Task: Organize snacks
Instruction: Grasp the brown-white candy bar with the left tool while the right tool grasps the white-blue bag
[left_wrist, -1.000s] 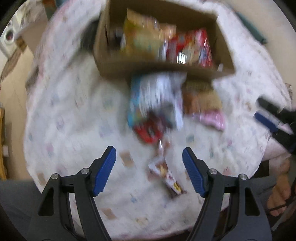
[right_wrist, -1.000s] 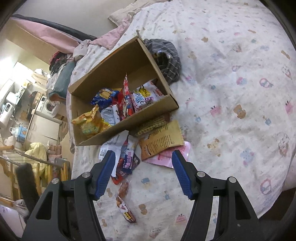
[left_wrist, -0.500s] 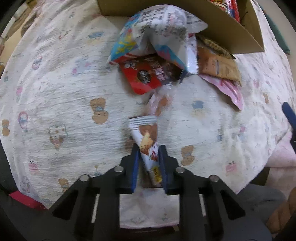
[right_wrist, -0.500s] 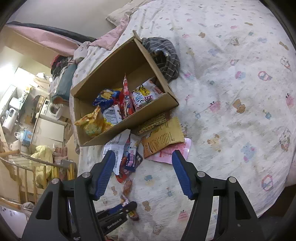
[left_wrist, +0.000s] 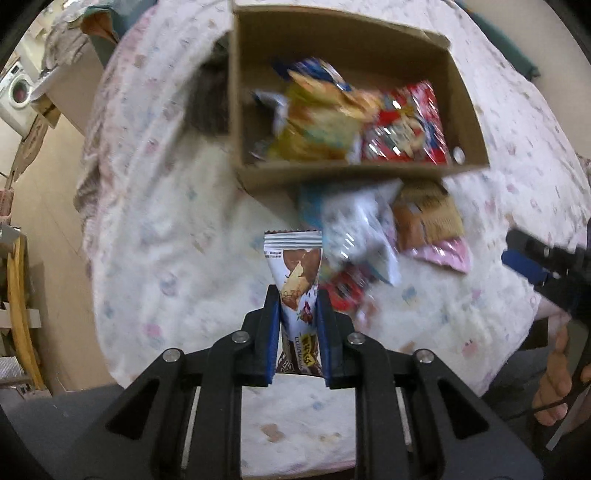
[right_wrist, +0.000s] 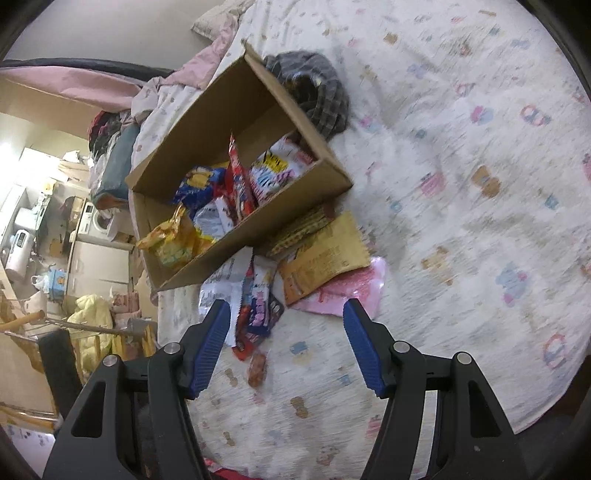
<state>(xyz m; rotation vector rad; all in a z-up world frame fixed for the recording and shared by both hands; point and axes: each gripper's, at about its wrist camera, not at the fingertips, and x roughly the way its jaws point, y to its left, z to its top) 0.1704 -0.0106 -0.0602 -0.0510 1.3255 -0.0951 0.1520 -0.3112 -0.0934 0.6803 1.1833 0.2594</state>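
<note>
The left claw (left_wrist: 297, 299) is clenched on a white-and-brown snack bar wrapper (left_wrist: 295, 273), held above the bed (left_wrist: 166, 258) short of the cardboard box (left_wrist: 354, 173). The right claw (right_wrist: 286, 325) is released, nothing between its pads, above loose snack packets (right_wrist: 317, 266) beside the box.

A bed (right_wrist: 461, 206) with a white cartoon-print sheet carries an open cardboard box (right_wrist: 258, 229) near its left edge. Loose snack packets (right_wrist: 317, 266) lie against the box's near side, and a grey checked cloth (right_wrist: 317, 96) lies behind it.
</note>
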